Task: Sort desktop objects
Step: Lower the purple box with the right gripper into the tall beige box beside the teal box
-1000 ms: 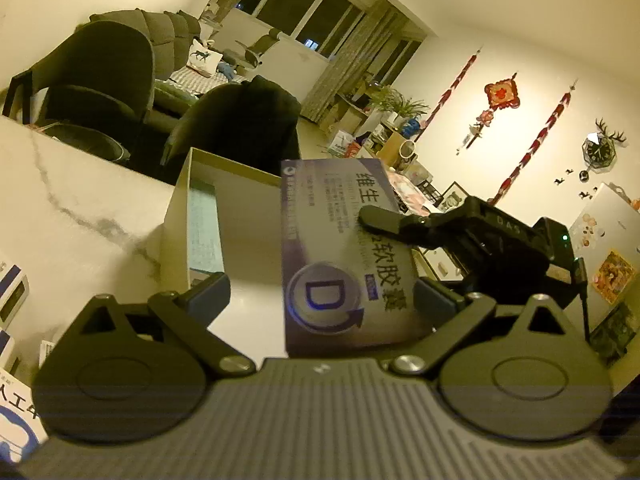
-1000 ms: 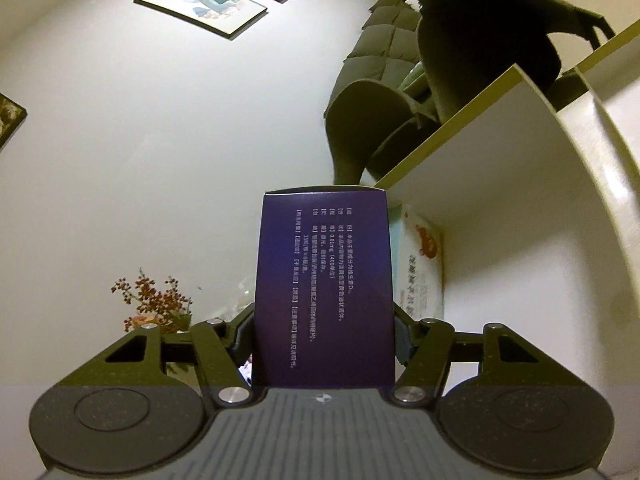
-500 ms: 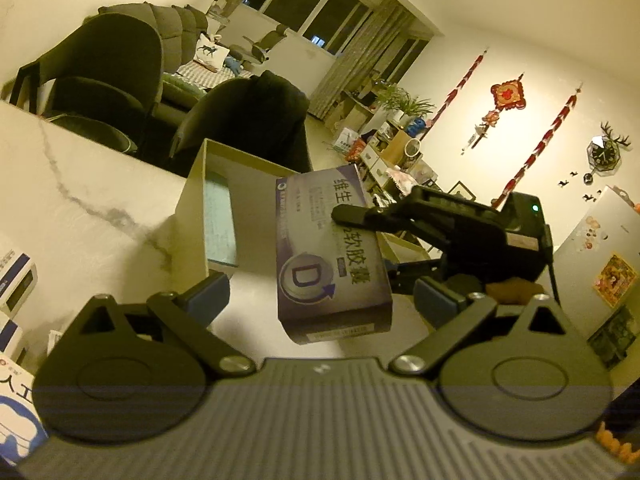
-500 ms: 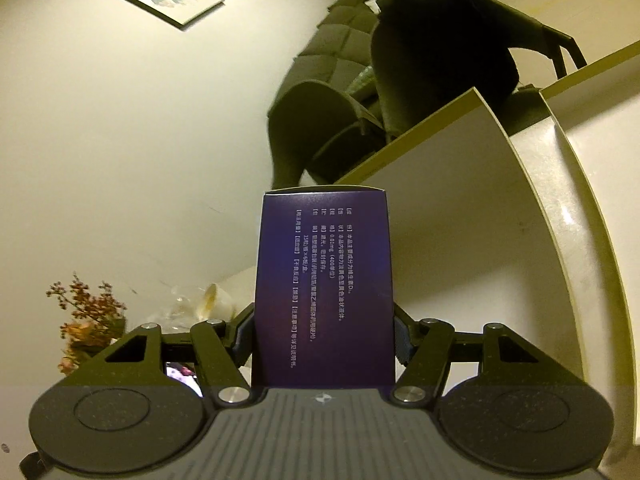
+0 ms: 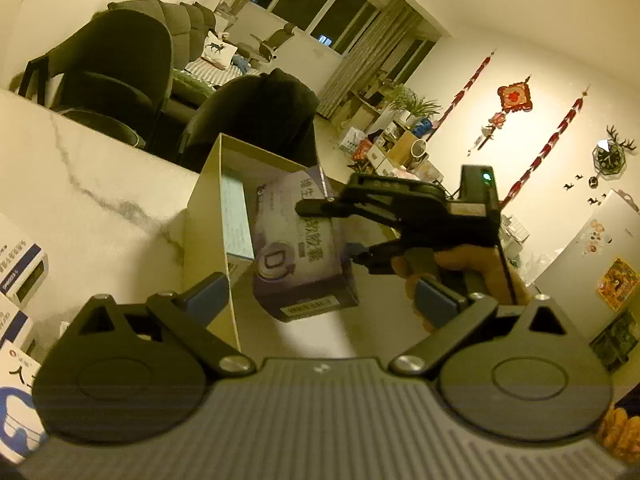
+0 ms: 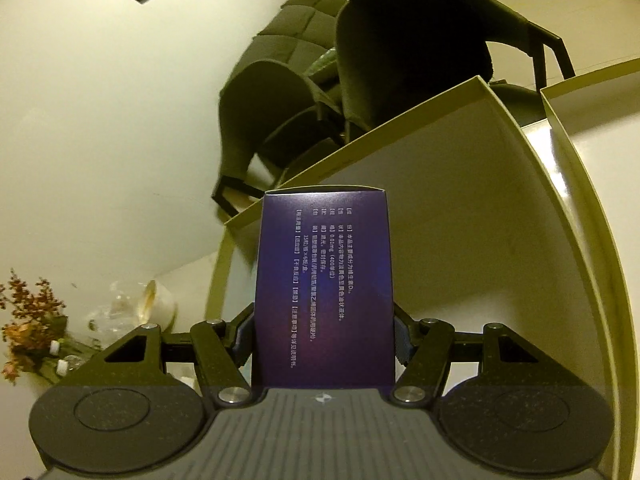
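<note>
While the right hand-held gripper point(image 6: 324, 340) pinches the purple medicine box point(image 6: 324, 292) over the open tray point(image 5: 208, 200) at frame centre, the placing step seems underway, needing lowering and release; the left hand-held gripper point(image 5: 320, 300) stands spread, empty.

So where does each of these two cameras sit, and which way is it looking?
Left wrist: sits on the left claw, which is open with nothing in it, facing across the marble table at the open box; the right claw and a hand show.
Right wrist: sits on the right claw, looking down into the open box; only its fingers show.
Shared: the purple carton that the right claw grips, and the open box.
</note>
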Action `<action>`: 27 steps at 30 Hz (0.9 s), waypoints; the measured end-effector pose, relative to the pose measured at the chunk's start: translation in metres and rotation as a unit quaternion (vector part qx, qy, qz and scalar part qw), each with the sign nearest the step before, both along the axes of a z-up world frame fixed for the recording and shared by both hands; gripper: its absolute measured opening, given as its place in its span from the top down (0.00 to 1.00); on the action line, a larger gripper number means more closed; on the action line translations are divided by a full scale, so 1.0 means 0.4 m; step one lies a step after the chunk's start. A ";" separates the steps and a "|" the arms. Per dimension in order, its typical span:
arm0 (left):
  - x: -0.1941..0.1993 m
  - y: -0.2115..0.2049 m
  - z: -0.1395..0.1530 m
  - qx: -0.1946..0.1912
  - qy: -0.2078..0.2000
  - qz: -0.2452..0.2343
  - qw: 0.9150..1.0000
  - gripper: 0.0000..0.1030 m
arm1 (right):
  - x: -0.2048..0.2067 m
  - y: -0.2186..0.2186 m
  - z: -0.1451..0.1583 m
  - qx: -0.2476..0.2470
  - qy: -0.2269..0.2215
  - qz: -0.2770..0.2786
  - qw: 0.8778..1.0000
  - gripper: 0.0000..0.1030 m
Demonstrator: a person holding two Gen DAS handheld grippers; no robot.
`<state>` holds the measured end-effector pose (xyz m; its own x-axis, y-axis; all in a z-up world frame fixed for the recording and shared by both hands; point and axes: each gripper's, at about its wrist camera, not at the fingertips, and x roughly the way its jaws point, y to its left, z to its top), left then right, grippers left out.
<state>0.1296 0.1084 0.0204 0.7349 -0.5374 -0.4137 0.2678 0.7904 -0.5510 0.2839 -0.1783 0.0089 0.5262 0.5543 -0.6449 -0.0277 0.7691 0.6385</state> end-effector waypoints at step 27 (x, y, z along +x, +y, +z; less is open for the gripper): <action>-0.011 -0.018 -0.031 0.014 0.014 -0.007 1.000 0.01 | 0.064 0.036 -0.039 0.046 0.010 0.004 0.999 0.26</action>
